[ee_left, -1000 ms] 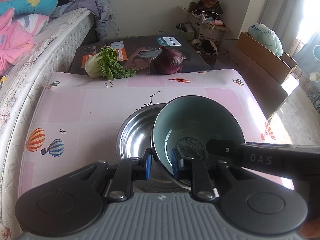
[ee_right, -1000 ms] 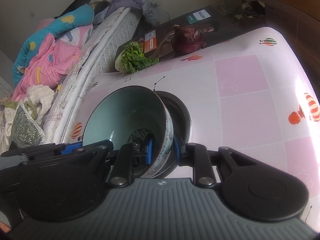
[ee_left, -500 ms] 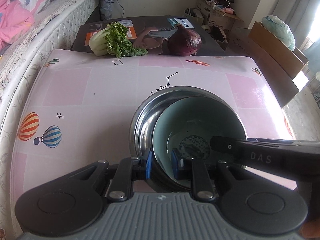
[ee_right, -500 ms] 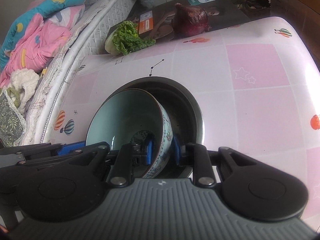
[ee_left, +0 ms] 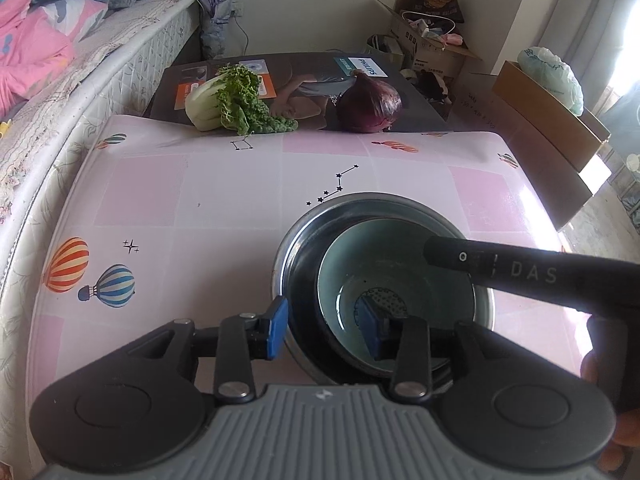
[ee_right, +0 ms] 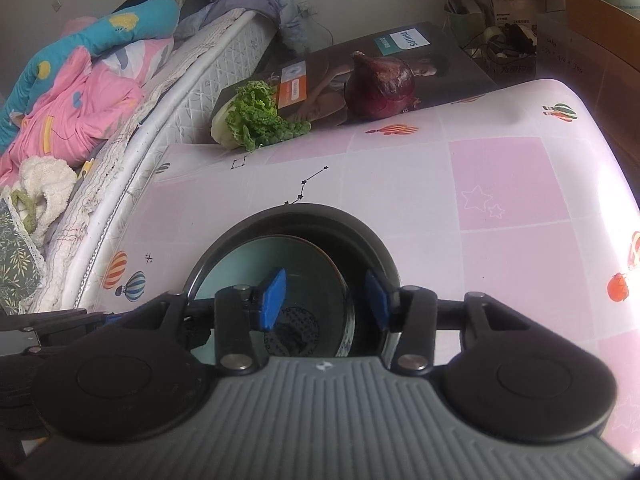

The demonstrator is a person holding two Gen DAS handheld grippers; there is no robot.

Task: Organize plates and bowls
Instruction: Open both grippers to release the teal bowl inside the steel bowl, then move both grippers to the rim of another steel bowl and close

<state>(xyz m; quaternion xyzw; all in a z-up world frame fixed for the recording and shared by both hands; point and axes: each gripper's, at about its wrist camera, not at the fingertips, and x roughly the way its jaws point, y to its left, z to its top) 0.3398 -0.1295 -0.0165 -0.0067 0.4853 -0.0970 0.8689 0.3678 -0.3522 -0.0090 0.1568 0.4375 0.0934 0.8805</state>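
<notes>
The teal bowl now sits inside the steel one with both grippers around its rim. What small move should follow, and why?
Probably lift both grippers straight up and clear. The teal bowl rests nested in the steel bowl, and the jaws of the left gripper and right gripper have just been opening: the rim is between the fingers but no longer pinched.

Ceramic bowl [ee_left: 394, 276] nested inside the steel bowl [ee_left: 304, 236], steel bowl on the table [ee_left: 200, 200], cabbage [ee_left: 232, 100] and onion [ee_left: 370, 102] behind the steel bowl, bed [ee_left: 100, 60] left of it
</notes>
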